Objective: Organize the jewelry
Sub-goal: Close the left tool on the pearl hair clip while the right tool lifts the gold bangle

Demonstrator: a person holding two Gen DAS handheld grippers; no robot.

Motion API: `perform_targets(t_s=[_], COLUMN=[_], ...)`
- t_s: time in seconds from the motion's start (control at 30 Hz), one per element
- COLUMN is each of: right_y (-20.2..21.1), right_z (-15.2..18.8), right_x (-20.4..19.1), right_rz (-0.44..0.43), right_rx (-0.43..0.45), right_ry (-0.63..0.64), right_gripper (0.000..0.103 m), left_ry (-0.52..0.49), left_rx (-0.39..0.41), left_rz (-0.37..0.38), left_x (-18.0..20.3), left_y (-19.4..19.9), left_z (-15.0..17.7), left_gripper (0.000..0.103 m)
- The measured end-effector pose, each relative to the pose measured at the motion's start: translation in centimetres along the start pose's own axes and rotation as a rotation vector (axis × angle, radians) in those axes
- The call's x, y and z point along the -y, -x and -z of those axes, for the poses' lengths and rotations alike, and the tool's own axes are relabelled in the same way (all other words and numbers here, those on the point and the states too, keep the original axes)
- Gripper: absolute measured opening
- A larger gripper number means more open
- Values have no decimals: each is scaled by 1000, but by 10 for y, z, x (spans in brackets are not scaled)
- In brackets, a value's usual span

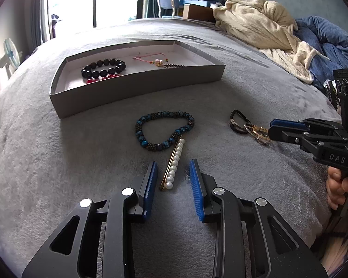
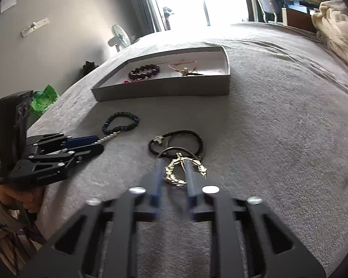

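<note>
A gold pin set with a row of pearls (image 1: 176, 154) lies on the grey bed cover. My left gripper (image 1: 173, 163) is open and straddles the pin, with a gap at each pad. Just beyond the pin lies a blue beaded bracelet (image 1: 164, 129). To the right, black cord loops (image 2: 176, 142) and a gold hoop piece (image 2: 171, 178) lie together. My right gripper (image 2: 174, 170) is open over the hoop, its blurred fingers either side of the hoop's left arc. A grey box tray (image 1: 139, 85) further back holds a black bead bracelet (image 1: 103, 68), red beads (image 1: 104, 78) and a pink cord bracelet (image 1: 155, 60).
A cream blanket (image 1: 255, 23) and a blue blanket (image 1: 324, 41) are heaped at the bed's far right. A chair and a cluttered desk stand past the bed. A person's hand (image 1: 336, 185) holds the right gripper's handle. The bed's left edge drops toward a green object (image 2: 43, 102).
</note>
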State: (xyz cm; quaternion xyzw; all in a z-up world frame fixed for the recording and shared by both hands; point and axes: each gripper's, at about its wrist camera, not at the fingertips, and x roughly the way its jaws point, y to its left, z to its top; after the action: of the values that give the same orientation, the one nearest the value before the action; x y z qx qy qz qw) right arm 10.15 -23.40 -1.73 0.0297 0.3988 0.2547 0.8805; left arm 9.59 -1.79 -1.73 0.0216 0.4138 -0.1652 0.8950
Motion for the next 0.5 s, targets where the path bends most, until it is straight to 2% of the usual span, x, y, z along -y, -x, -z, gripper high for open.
perform_targets(t_s=[0.03,0.13,0.37,0.43,0.5], right_y=[0,-4,-17,-17,-17], right_z=[0,-1,-2,-1,-1], right_x=[1,3,9,10,10], right_rz=[2,14,16,11,12], right_rx=[-1,-14,-61,-62,-59], right_ry=[-7,-11,-34,-34,-35], right_gripper=[42,47,47,39,39], left_ry=[0,0,-1,-1,-2], left_rx=[0,0,-6,-7,-9], left_rz=[0,0,-4,-4,-5], left_x=[0,0,-1,0,0], left_y=[0,0,-3,-4,-6], left_z=[0,0,-1,-2,-4], left_gripper=[31,31,34,35,37])
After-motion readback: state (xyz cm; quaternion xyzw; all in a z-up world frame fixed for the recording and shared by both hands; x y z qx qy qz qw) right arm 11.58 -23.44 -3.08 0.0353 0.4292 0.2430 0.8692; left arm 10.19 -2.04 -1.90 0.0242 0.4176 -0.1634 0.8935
